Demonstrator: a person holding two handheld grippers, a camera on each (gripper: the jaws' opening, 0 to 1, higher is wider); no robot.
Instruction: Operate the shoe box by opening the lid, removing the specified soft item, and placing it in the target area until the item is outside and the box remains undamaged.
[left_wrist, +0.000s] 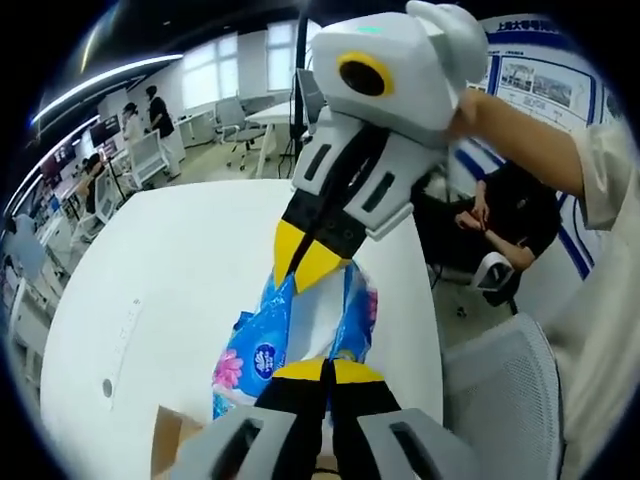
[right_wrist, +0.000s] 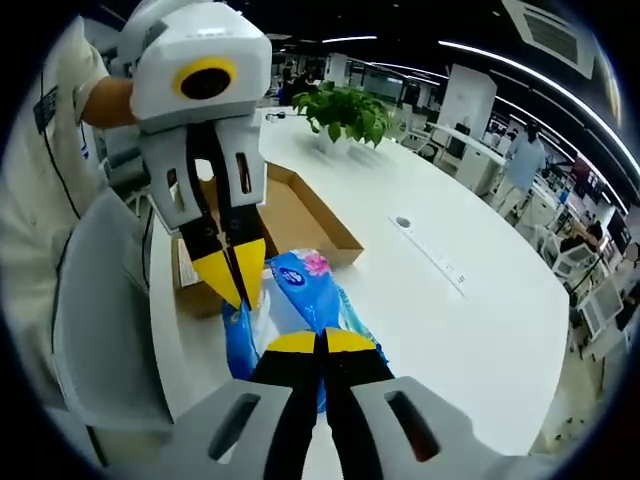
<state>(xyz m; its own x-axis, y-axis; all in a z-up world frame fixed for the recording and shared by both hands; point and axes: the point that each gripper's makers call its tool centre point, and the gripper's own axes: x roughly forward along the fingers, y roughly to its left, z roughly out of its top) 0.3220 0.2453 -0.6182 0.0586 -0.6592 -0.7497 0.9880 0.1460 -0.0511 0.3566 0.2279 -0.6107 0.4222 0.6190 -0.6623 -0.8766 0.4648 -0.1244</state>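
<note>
A soft blue tissue pack (left_wrist: 250, 350) with a flower print hangs stretched between both grippers over the white table (left_wrist: 180, 280). My left gripper (left_wrist: 327, 368) is shut on its near end. The right gripper (left_wrist: 303, 268) reaches down from the upper right, shut on the far end. In the right gripper view the pack (right_wrist: 300, 280) sits just beside the open cardboard shoe box (right_wrist: 295, 215); my right gripper (right_wrist: 321, 340) pinches one end and the left gripper (right_wrist: 238, 280) pinches the other. A corner of the box (left_wrist: 172, 440) shows low in the left gripper view.
A potted plant (right_wrist: 345, 105) stands on the table (right_wrist: 460, 320) beyond the box. A grey mesh chair (left_wrist: 500, 390) is at the table's edge, and a seated person (left_wrist: 505, 215) is behind it. The table has a cable port (right_wrist: 402, 222).
</note>
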